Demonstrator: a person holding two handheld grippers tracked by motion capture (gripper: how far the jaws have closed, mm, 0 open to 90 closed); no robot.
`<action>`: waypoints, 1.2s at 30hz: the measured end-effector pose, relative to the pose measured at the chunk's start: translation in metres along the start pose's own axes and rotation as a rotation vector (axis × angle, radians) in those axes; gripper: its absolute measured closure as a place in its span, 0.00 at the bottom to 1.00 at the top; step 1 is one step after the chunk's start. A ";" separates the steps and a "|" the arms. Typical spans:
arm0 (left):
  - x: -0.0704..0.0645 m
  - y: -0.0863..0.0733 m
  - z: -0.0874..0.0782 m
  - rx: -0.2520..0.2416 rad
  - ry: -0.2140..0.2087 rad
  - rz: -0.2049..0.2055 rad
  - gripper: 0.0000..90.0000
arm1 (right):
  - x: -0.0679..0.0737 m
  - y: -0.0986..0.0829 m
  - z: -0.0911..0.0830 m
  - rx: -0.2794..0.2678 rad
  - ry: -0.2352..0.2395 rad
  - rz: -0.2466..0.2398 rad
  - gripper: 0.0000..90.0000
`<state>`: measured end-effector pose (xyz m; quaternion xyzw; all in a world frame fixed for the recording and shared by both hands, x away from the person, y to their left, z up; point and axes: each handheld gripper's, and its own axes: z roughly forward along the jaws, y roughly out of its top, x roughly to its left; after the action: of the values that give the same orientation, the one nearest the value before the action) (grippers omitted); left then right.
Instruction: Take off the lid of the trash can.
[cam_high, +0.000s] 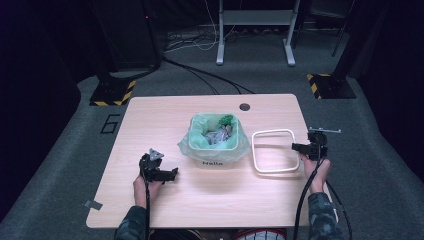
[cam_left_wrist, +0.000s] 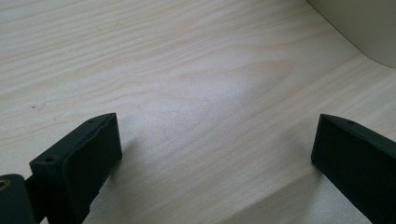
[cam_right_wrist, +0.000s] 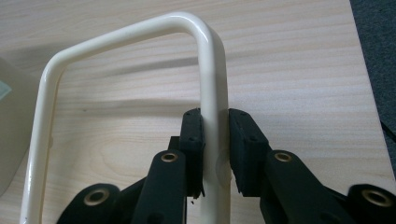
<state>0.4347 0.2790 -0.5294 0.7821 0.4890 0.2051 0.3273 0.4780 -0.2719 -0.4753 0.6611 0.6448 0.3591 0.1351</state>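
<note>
Right claw (cam_right_wrist: 215, 140) clamped on one side bar of white frame (cam_high: 272, 151), lying flat on desk (cam_high: 165, 115) just right of lined bin (cam_high: 216, 140). Left claw (cam_left_wrist: 215, 149) spread wide, empty, low over bare wood left of bin.

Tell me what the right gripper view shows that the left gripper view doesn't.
Right gripper view alone: the right gripper has its jaws closed on one side bar of the white frame, which rests on the table; grey floor lies past the table edge.

Left gripper view alone: the left gripper with its jaws wide apart, nothing between them, low over bare wood.

Both views: the pale wooden table and a bit of the bin at the picture's edge.
</note>
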 end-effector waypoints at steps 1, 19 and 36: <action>0.000 0.000 0.000 0.001 0.000 0.000 0.02 | 0.000 0.000 0.001 0.000 -0.005 -0.001 0.85; 0.000 0.000 0.000 -0.002 0.002 -0.004 0.02 | 0.002 0.000 0.015 0.021 -0.082 -0.007 0.84; -0.002 0.000 0.000 0.002 0.024 -0.025 0.02 | 0.003 0.000 0.008 0.020 -0.051 -0.050 0.20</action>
<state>0.4337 0.2767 -0.5291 0.7737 0.5029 0.2097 0.3233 0.4826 -0.2669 -0.4802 0.6553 0.6607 0.3322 0.1540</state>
